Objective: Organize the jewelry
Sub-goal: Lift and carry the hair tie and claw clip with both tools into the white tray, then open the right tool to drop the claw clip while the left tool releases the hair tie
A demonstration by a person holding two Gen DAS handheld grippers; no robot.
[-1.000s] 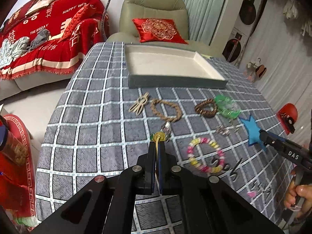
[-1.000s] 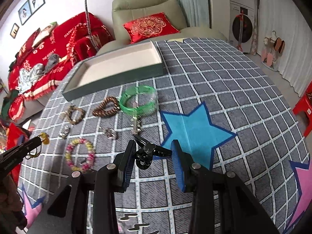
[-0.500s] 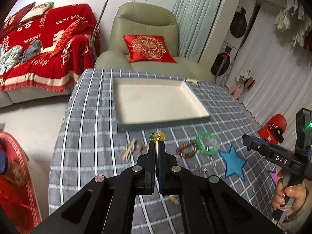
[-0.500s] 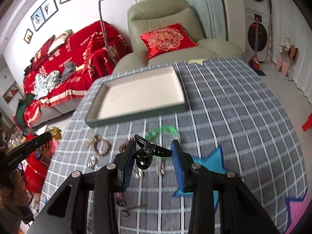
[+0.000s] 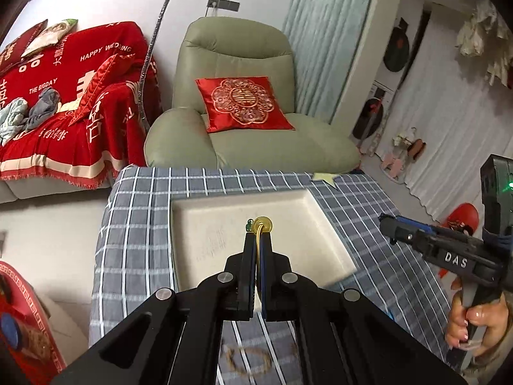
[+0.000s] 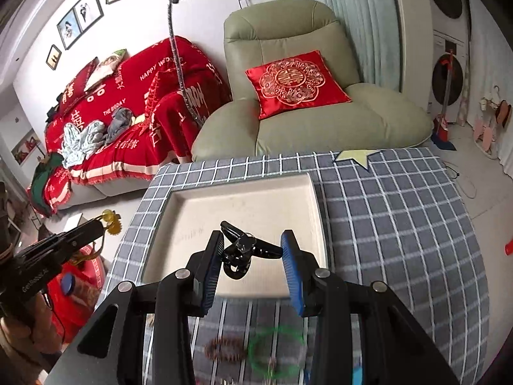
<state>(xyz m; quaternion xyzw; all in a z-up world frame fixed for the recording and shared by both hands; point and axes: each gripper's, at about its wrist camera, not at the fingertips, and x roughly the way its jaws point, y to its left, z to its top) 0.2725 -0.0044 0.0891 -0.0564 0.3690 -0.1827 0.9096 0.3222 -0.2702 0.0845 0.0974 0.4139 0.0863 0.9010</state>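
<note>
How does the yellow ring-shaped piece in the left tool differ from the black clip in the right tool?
The thin yellow ring-shaped jewelry piece is pinched edge-on in the left tool, whose jaws are almost together. The glossy black claw-style hair clip is bulkier and spans the right tool, holding its jaws well apart. Both are held over the cream tray.

a sage-green recliner armchair (image 6: 307, 96) with a red embroidered cushion (image 6: 296, 83) stands against the white wall (image 5: 128, 3) just behind the desk (image 6: 400, 211), which wears a grey checked cloth. to its left a sofa under a red throw with white lettering (image 6: 128, 122) carries crumpled clothes, with framed pictures (image 6: 80, 16) on the wall above. pale teal curtains (image 5: 323, 38) hang to the right of the armchair, and stacked laundry machines (image 6: 449, 64) stand beyond on the light floor (image 5: 48, 224).
</note>
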